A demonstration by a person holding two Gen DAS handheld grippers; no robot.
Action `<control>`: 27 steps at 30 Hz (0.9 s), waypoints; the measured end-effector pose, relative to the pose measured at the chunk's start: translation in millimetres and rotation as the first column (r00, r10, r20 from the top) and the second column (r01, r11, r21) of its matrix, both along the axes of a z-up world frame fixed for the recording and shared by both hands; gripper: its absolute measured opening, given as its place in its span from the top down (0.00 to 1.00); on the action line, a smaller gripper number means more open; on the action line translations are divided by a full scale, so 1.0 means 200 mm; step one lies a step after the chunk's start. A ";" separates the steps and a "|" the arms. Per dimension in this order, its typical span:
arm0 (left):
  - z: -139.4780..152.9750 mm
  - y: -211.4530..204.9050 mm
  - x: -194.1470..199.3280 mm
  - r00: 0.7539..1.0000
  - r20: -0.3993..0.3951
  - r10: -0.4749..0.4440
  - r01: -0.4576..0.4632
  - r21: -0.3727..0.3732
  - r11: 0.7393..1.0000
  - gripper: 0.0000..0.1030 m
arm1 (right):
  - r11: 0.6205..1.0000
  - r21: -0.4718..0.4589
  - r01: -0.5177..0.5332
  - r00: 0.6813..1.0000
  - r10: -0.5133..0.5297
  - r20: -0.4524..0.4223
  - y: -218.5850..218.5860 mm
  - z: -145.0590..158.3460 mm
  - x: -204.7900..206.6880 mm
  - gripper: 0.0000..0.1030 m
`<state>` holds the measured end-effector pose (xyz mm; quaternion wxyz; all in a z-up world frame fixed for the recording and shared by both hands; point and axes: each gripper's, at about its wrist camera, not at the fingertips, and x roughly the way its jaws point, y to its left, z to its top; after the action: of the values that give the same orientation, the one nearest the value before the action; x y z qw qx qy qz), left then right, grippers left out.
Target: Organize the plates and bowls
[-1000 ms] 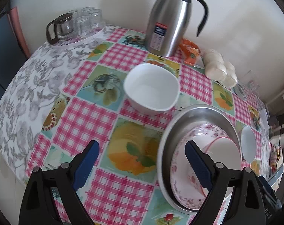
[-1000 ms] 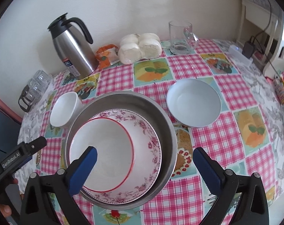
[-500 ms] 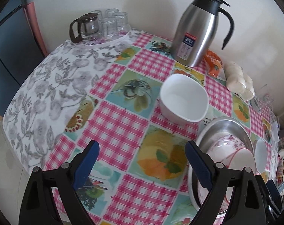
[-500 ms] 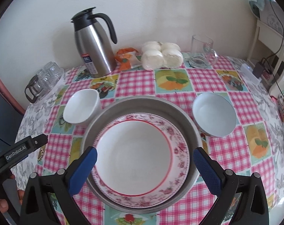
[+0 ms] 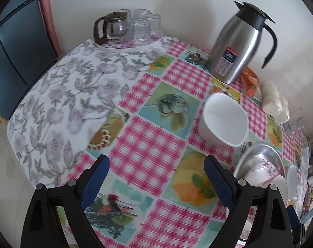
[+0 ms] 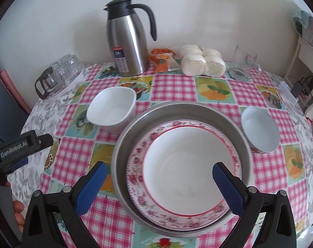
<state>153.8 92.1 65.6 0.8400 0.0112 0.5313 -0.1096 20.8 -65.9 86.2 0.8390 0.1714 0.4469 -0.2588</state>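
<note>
Change: left claw point(image 5: 156, 180) has swung away from the pan point(image 6: 182, 166) toward the desk's point(image 5: 148, 144) left side; right claw point(image 6: 159, 188) has centred over the stack.
Claws: both spread, holding nothing.
Stack: red-rimmed bowl point(image 6: 189, 171) on floral plate point(image 6: 139, 186), inside pan.
Loose: square bowl point(image 6: 111, 108) touching pan's left; round bowl point(image 6: 259, 132) just right.
Meaning: probably fetching the square bowl next.
Room: open cloth left; front edge close under pan.

left gripper point(image 6: 22, 146): "GenRobot.AI" | thermos point(image 6: 128, 47) label: "24"
</note>
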 end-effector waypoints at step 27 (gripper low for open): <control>-0.02 0.15 0.22 0.994 -0.007 0.105 -0.106 -0.051 0.993 0.10 | 0.990 -0.140 -0.034 0.989 0.053 0.135 0.16 0.07 0.11 0.00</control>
<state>198.5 122.7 62.3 0.8435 -0.0385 0.5300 -0.0786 42.9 -33.6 100.7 0.8833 0.1207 0.3724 -0.2581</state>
